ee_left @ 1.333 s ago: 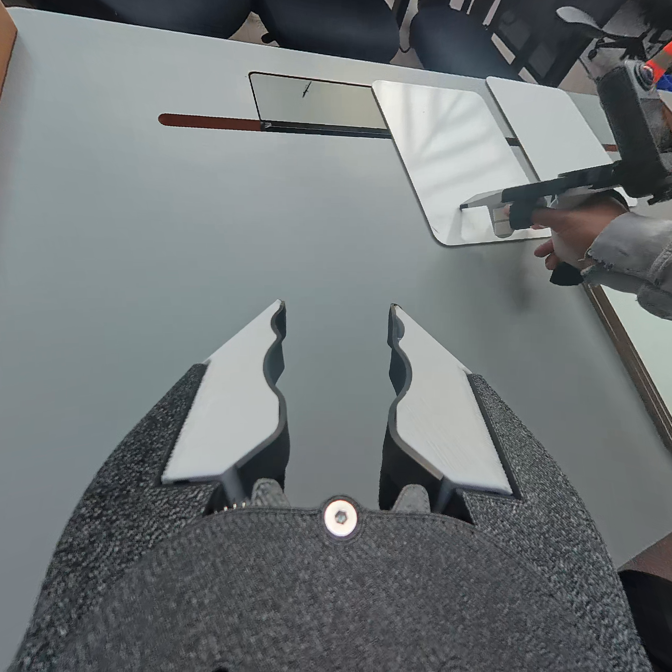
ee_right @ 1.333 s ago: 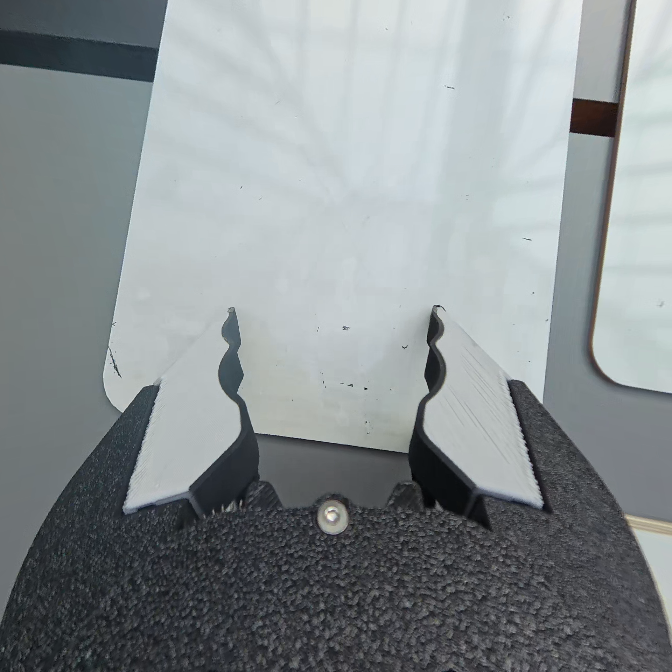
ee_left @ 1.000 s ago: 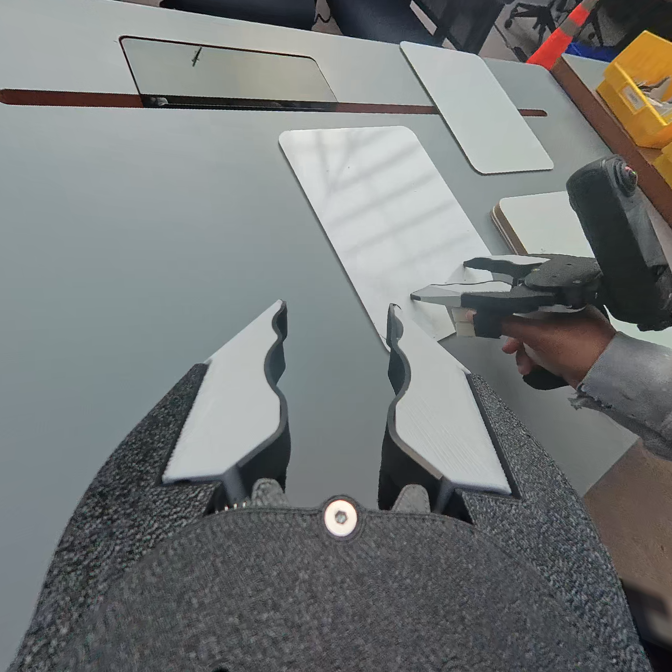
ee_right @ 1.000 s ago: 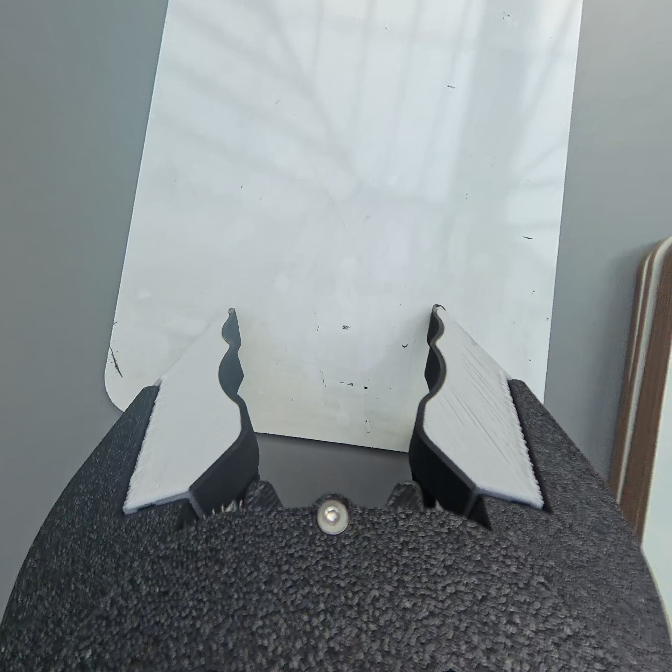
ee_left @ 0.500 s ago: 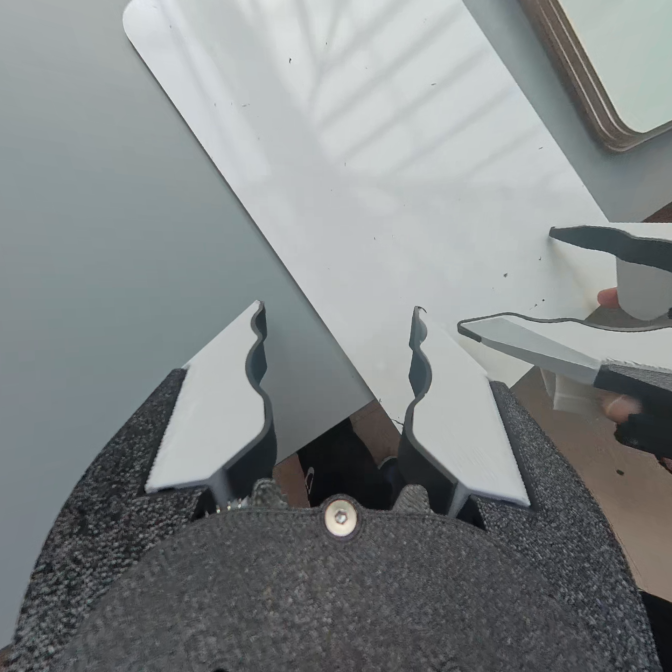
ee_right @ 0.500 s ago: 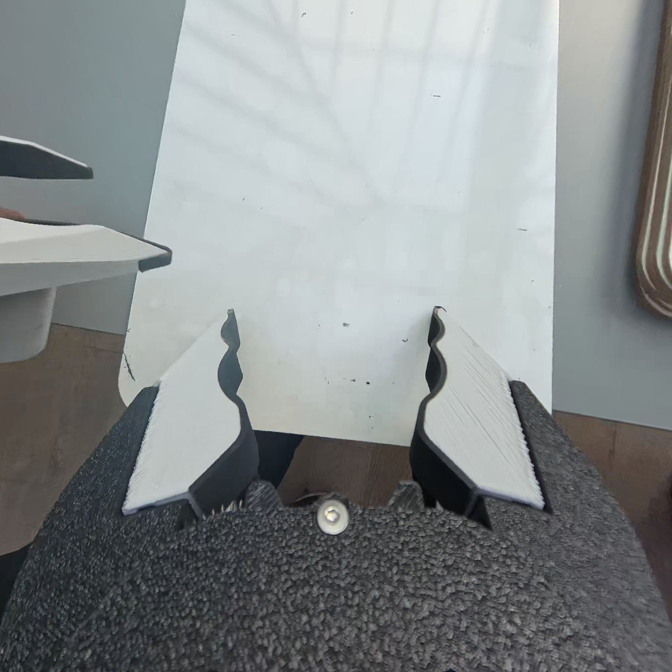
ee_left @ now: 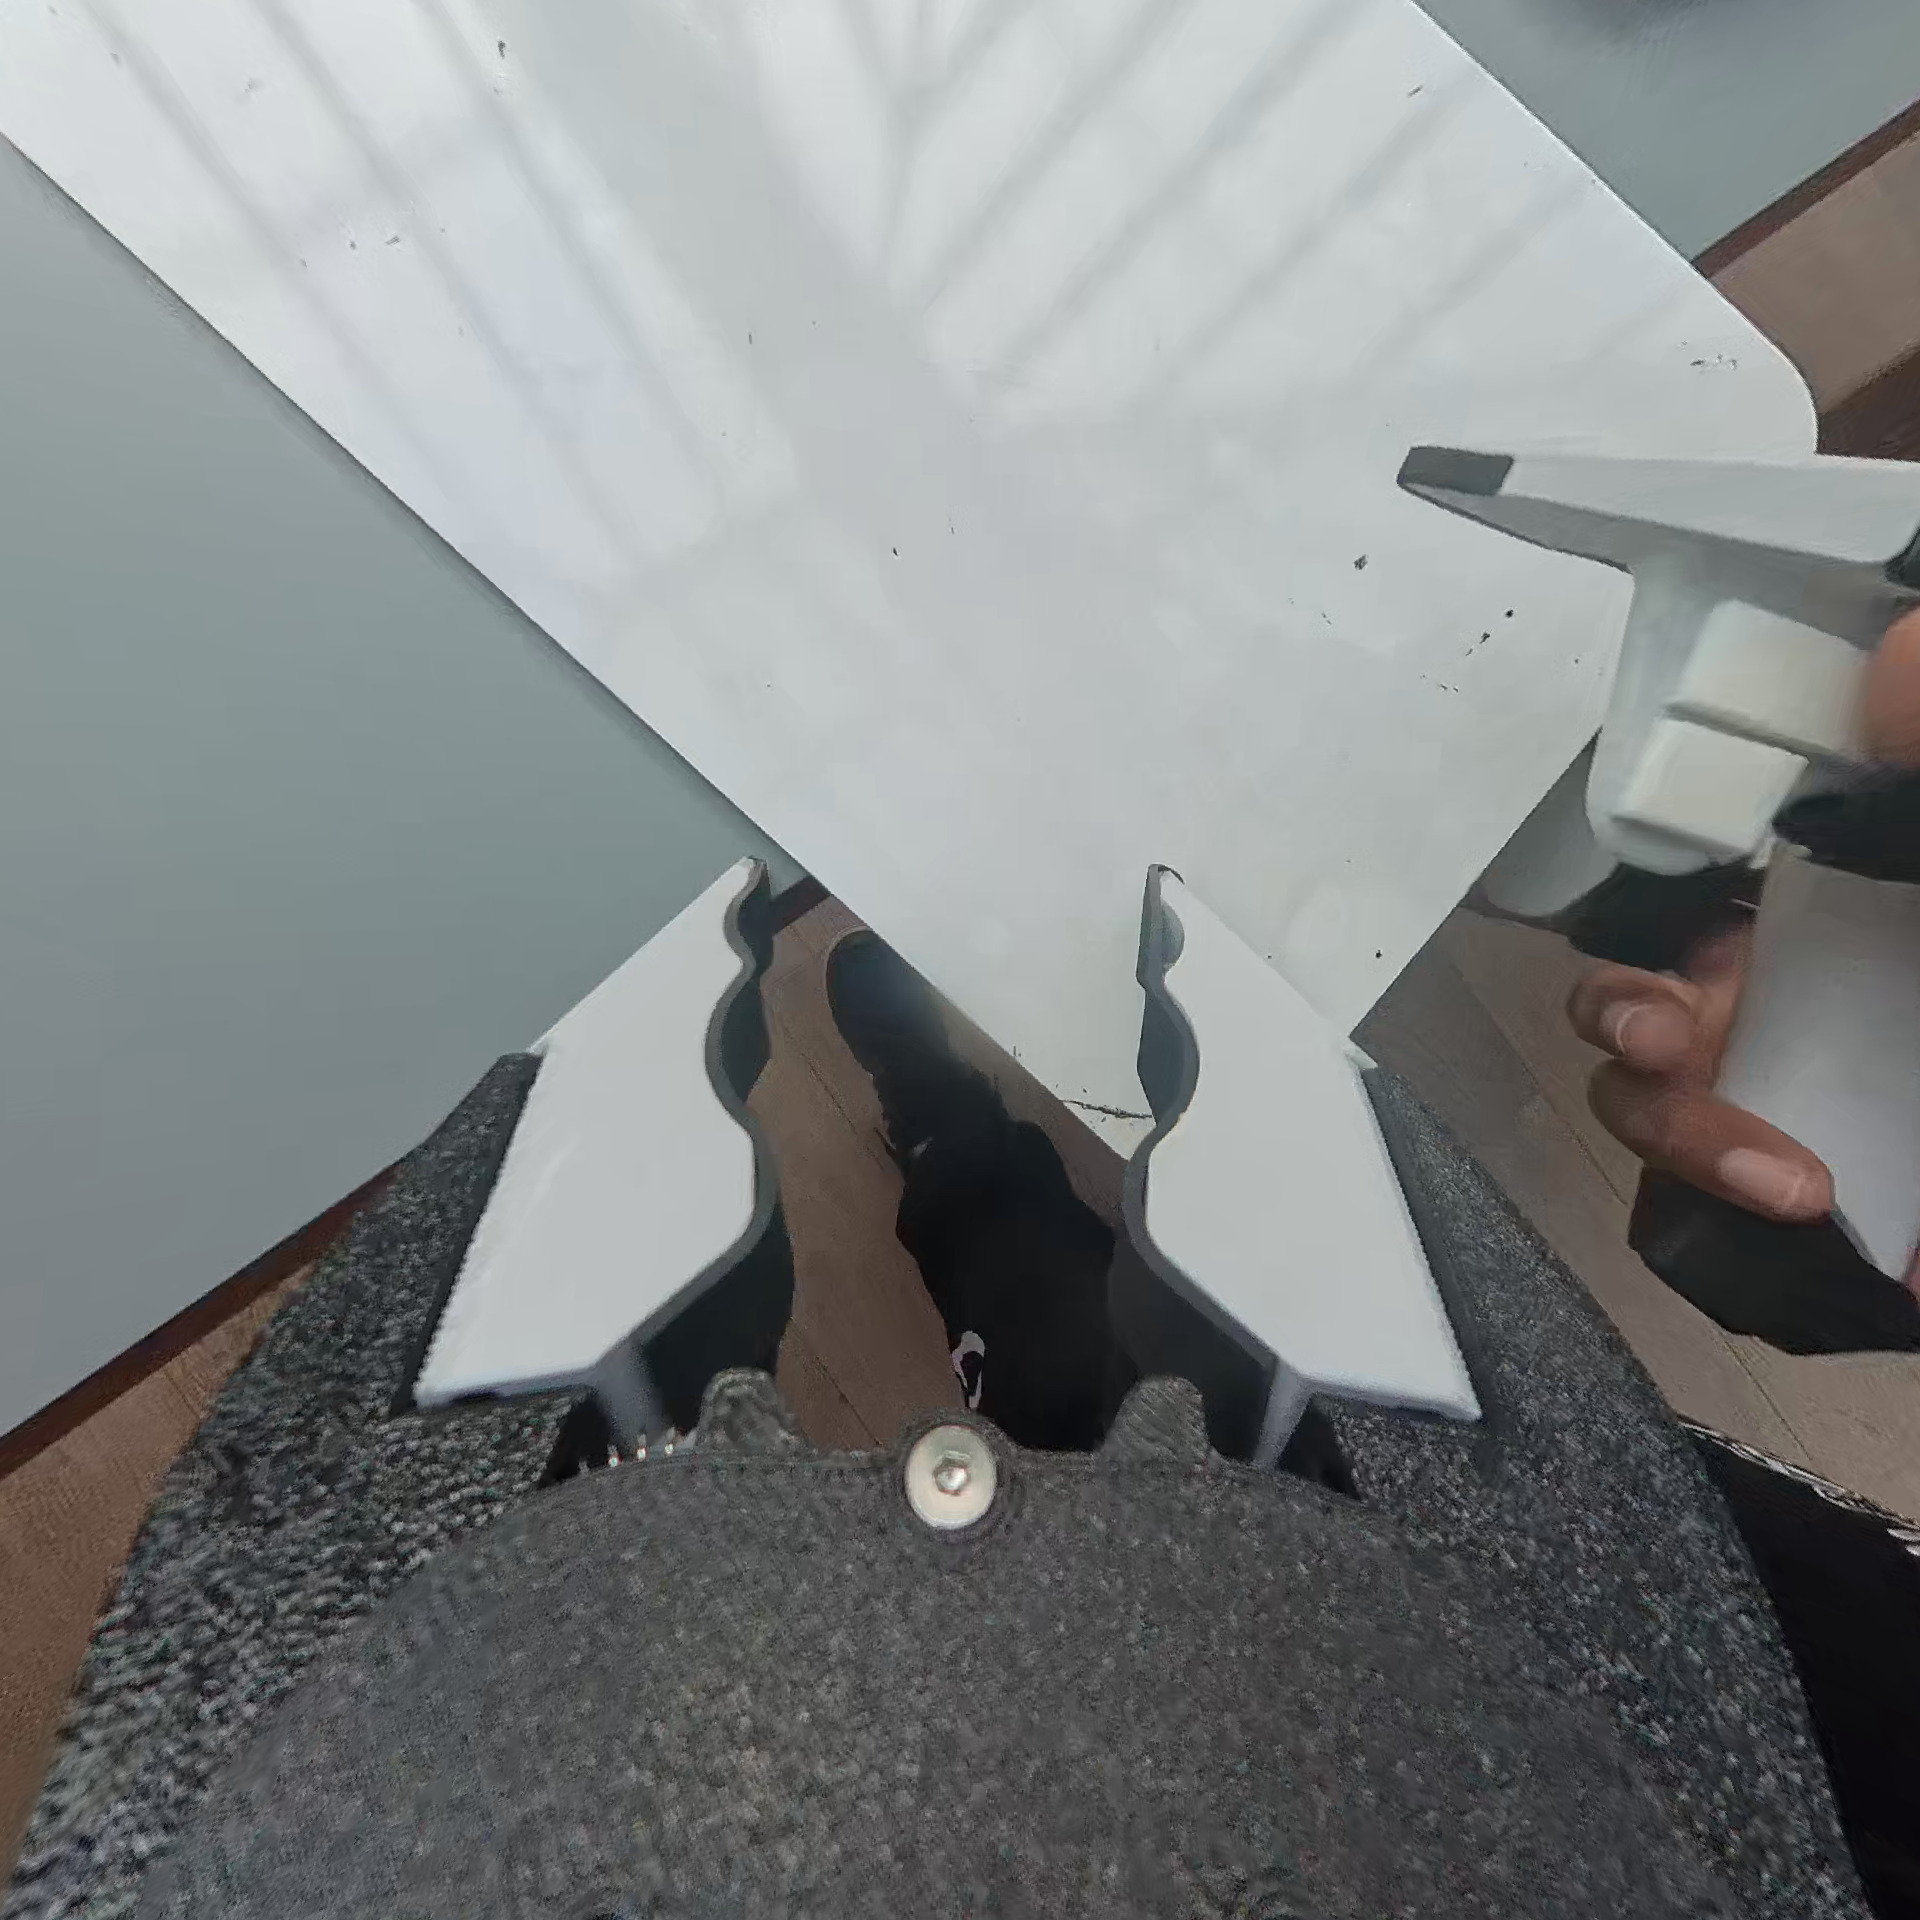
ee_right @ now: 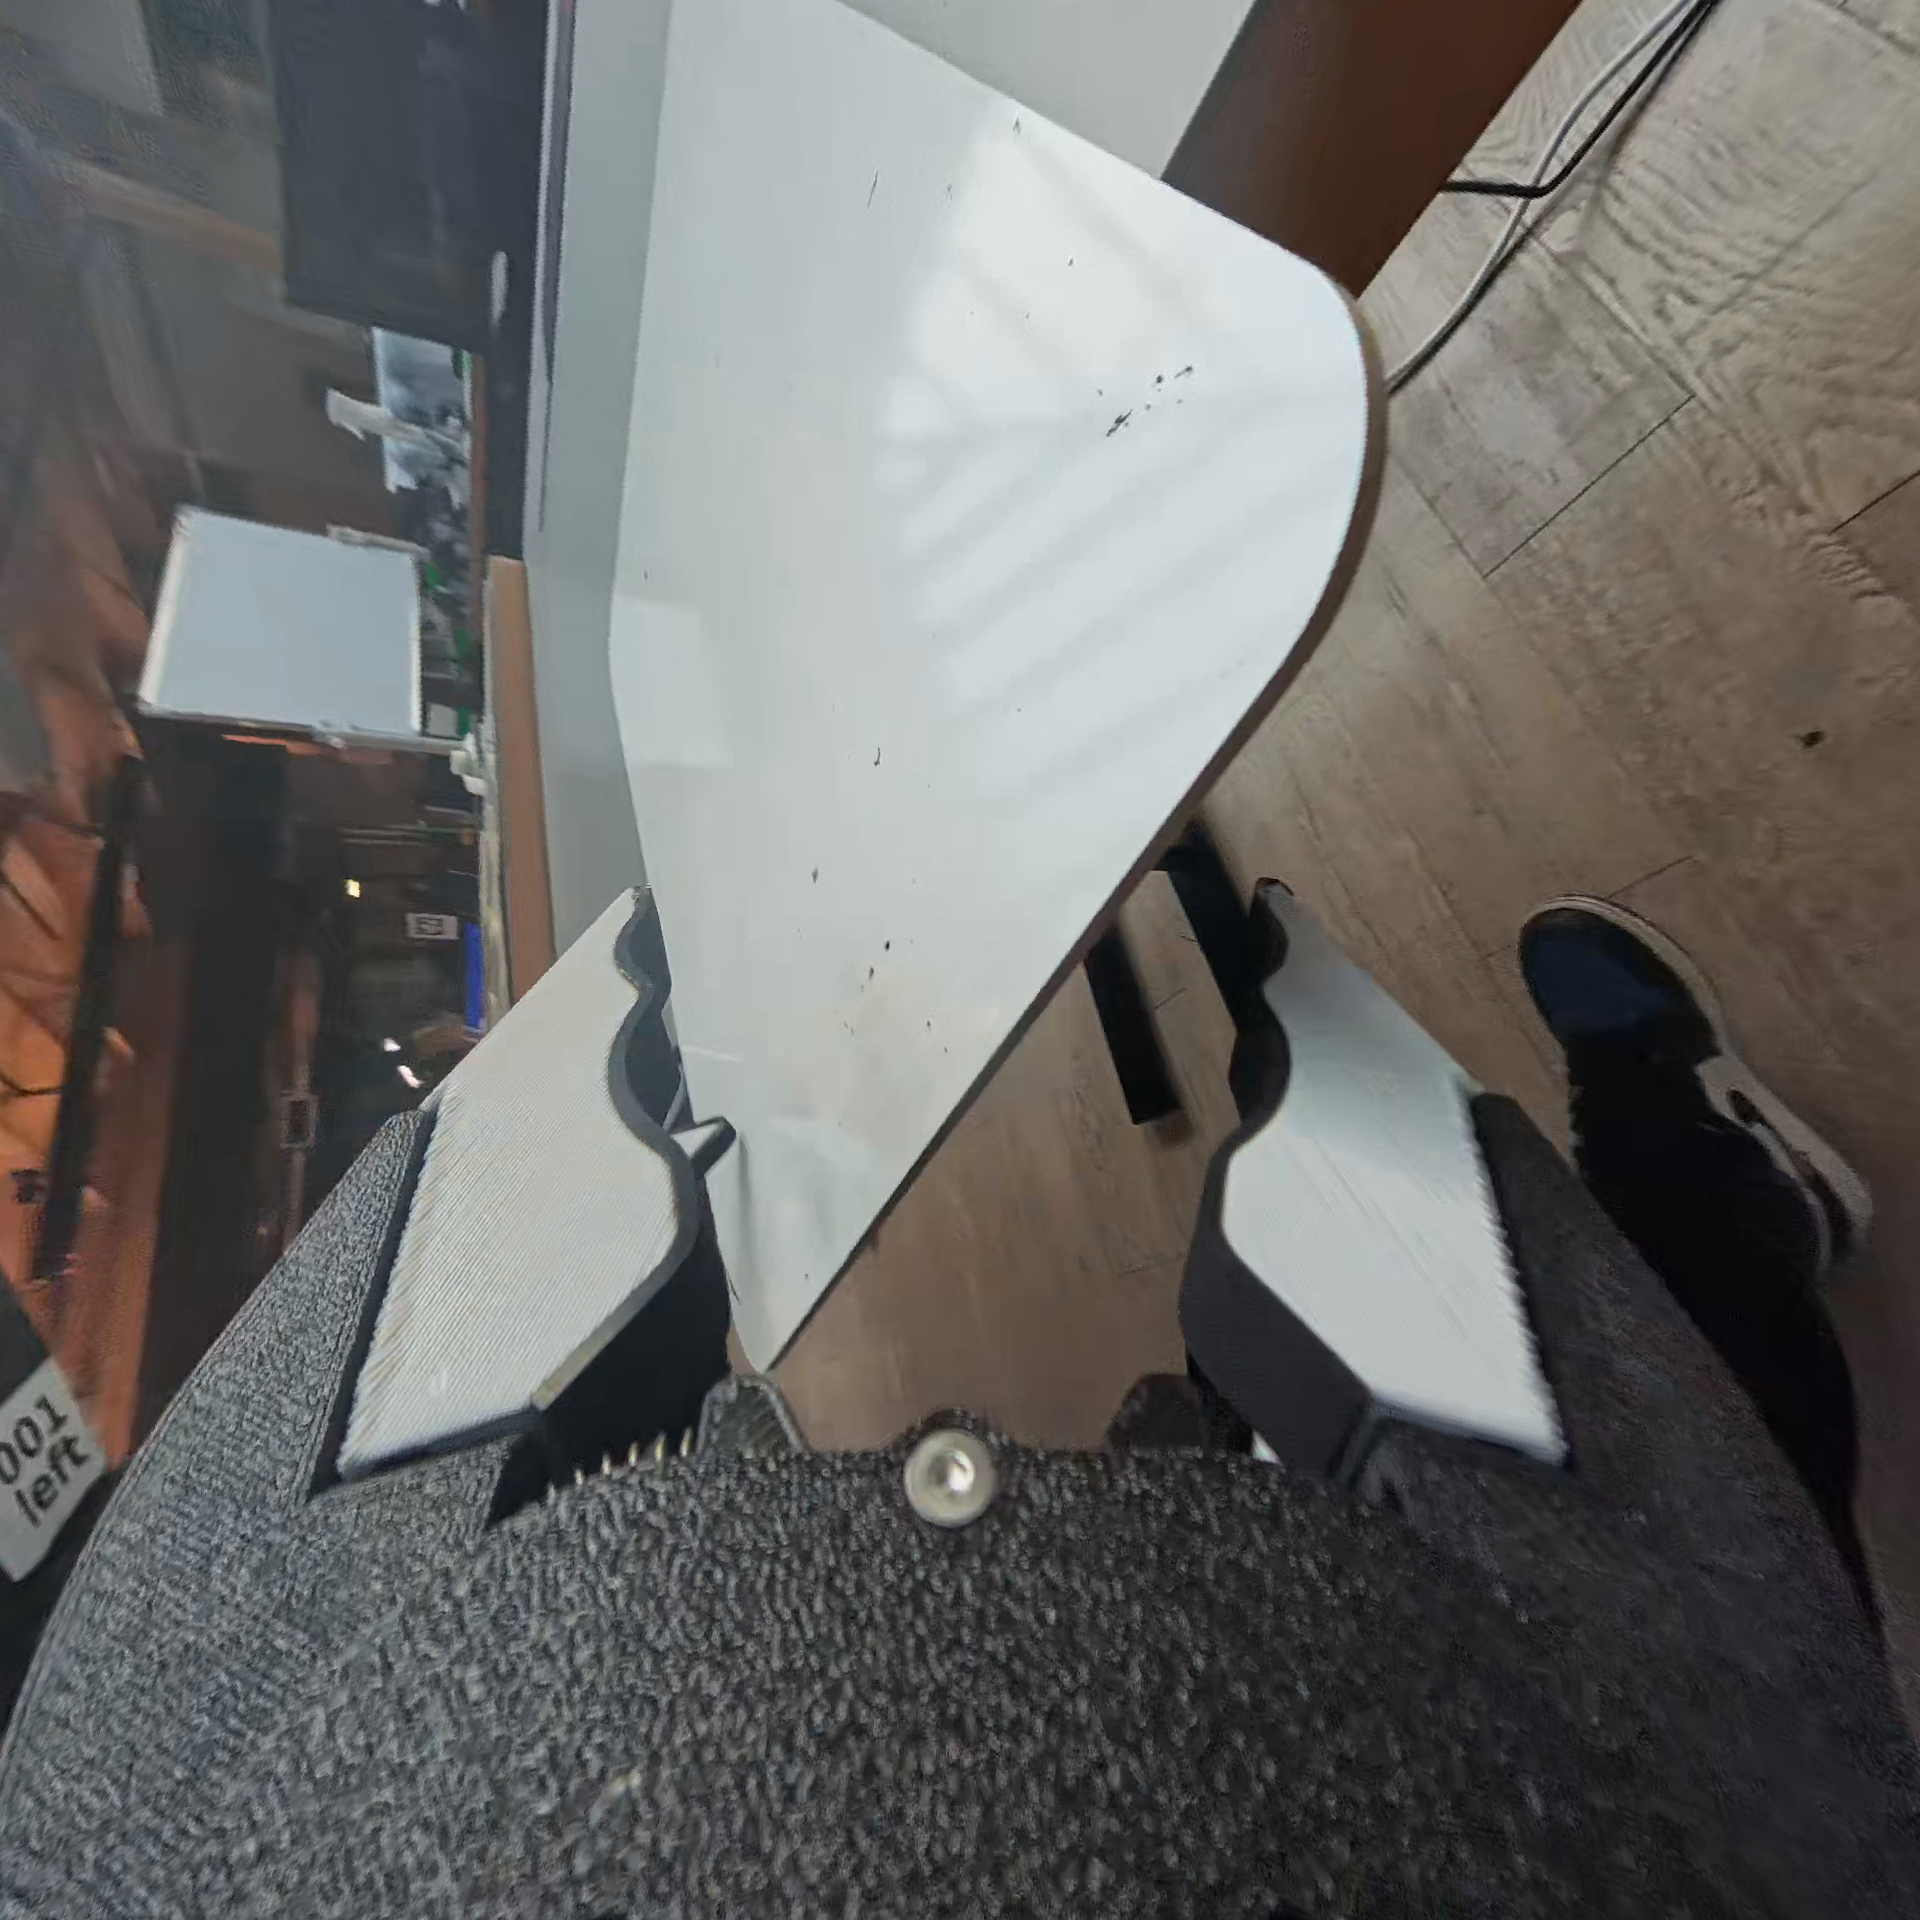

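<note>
The left gripper [ee_left: 956,883] was open, with its fingers spread at a corner of the white board [ee_left: 935,436] that stuck out past the edge of the grey bench [ee_left: 260,727], above the wooden floor [ee_left: 852,1195]. The right gripper [ee_right: 956,904] was also wide open; the board's edge passed between its fingers, close to the left one. A hand [ee_left: 1704,1091] held its handle.

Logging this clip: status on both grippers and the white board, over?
Left gripper open, astride a corner of white board. Right gripper open, board edge between its fingers. Board overhangs grey table. Nothing blocking.
</note>
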Action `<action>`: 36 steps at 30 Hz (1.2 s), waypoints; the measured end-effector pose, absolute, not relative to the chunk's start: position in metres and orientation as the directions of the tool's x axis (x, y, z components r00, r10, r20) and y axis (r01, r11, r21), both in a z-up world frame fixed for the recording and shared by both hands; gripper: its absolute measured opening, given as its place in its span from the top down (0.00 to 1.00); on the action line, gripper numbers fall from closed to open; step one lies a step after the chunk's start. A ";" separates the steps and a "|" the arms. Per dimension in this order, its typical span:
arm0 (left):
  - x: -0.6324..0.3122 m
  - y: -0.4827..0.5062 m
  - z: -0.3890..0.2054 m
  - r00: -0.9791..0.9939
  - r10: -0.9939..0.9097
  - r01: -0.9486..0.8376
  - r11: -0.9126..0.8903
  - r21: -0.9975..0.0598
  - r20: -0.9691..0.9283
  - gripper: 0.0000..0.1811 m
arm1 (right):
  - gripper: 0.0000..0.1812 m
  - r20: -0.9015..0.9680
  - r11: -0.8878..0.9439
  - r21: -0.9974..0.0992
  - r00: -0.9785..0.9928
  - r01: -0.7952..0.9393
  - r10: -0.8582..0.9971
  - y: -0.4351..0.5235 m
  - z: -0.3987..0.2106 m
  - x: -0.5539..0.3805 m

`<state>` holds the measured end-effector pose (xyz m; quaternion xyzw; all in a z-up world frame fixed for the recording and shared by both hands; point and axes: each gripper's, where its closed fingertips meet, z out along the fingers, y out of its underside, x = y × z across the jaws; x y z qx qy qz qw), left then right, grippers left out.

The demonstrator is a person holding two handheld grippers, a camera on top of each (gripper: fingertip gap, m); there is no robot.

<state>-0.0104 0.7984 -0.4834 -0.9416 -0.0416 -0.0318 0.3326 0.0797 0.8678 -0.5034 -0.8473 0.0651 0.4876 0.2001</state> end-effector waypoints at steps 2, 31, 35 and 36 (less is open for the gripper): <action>0.003 0.785 -0.479 0.987 0.036 0.124 -0.787 -0.604 0.156 0.60 | 0.60 -0.925 -0.904 -0.195 0.377 -0.382 0.040 0.870 -0.494 0.077; 0.183 0.950 -0.276 0.464 -0.252 0.580 -0.638 -0.506 0.849 0.72 | 0.97 -0.987 -0.668 -0.025 -0.088 -0.744 0.135 0.985 -0.271 0.301; 0.158 1.007 -0.246 0.298 -0.244 0.710 -0.590 -0.385 0.923 0.97 | 0.97 -0.969 -0.712 -0.080 -0.112 -0.698 0.219 1.031 -0.245 0.278; 0.153 1.017 -0.239 0.247 -0.248 0.721 -0.599 -0.349 0.937 0.97 | 0.97 -0.966 -0.723 -0.103 -0.106 -0.683 0.238 1.042 -0.240 0.273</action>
